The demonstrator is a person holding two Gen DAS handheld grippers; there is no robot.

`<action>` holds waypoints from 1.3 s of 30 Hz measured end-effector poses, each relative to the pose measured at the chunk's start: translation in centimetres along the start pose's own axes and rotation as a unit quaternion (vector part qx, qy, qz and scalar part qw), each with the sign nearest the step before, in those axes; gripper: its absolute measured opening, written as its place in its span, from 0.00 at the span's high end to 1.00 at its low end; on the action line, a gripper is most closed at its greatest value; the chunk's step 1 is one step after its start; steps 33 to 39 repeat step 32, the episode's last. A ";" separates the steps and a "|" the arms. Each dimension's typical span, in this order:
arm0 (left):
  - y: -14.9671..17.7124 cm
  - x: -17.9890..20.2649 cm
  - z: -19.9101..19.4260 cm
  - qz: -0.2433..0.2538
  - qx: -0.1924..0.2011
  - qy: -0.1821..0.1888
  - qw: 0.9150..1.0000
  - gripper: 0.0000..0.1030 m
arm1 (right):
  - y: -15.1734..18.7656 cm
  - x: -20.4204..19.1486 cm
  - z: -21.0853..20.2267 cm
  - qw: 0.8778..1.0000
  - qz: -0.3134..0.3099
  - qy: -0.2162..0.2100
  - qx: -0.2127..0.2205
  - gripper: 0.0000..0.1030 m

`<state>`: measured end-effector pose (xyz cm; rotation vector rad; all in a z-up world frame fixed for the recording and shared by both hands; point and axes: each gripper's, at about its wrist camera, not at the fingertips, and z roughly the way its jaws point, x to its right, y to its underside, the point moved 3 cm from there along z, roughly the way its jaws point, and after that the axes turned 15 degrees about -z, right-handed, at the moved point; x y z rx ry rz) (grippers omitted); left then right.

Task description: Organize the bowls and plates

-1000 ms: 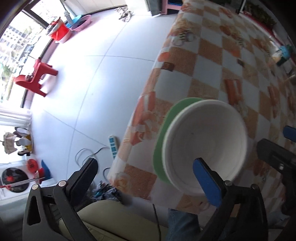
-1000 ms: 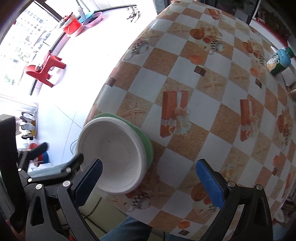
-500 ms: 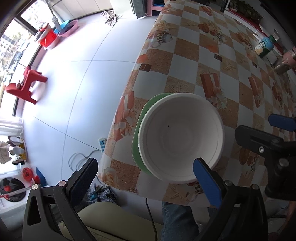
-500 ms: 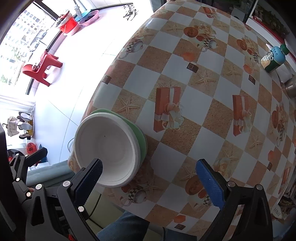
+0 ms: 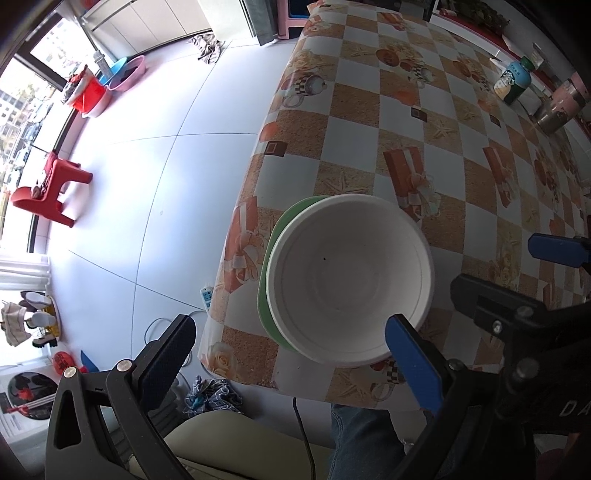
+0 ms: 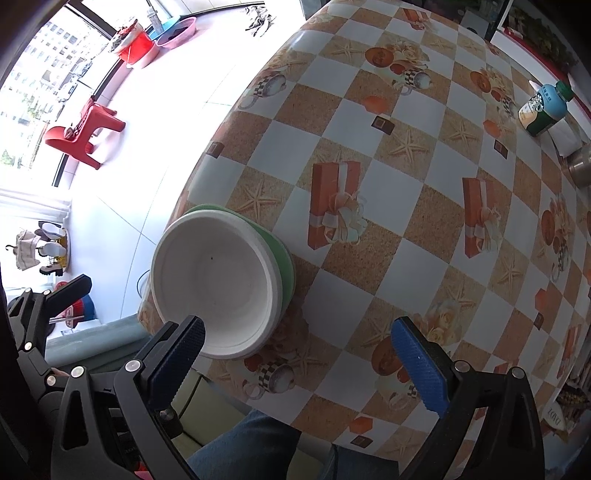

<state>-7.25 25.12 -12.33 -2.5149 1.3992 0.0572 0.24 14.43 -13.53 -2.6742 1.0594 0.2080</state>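
The left gripper (image 5: 291,347), a black frame with 2 blue-padded fingers, is spread wide and holds nothing. Its right-hand fingertip (image 5: 400,326) overlaps the near rim of the round white bowl (image 5: 349,278) in the left wrist view; whether it touches the rim I cannot tell. Its other finger hangs past the table edge, over the pale tiled floor (image 5: 147,166).

The right gripper (image 6: 297,338), built the same way, also stands wide apart and empty. One blue pad (image 6: 184,341) sits against the near rim of the white bowl (image 6: 214,273) in the right wrist view, contact unclear, and the other finger is over the checked orange-and-white tablecloth (image 6: 406,177). In the left wrist view the right gripper (image 5: 546,254) appears at the right edge, just beside the bowl.

The white bowl sits upright inside a flat green plate (image 6: 284,254), whose rim shows as a crescent along 1 side (image 5: 267,258). The stacked pair rests at the near corner of the table, close to its edge.

Well apart, at the far side of the cloth, stand a blue-labelled bottle with a green cap (image 6: 543,107) and, near it, a metal cup (image 5: 557,112). On the floor away from the table are a red plastic stool (image 5: 48,188), a red bucket (image 6: 136,50) and a pink basin (image 6: 175,35).
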 end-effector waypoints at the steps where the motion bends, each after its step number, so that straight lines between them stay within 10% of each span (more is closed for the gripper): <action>1: 0.0 0.0 0.0 0.000 0.000 0.000 1.000 0.00 | 0.0 0.0 0.0 1.000 0.000 0.000 0.000 0.02; 39: 0.2 0.3 -0.5 -0.018 0.016 -0.026 0.999 0.00 | 0.4 0.4 0.6 0.999 -0.006 -0.031 -0.003 0.02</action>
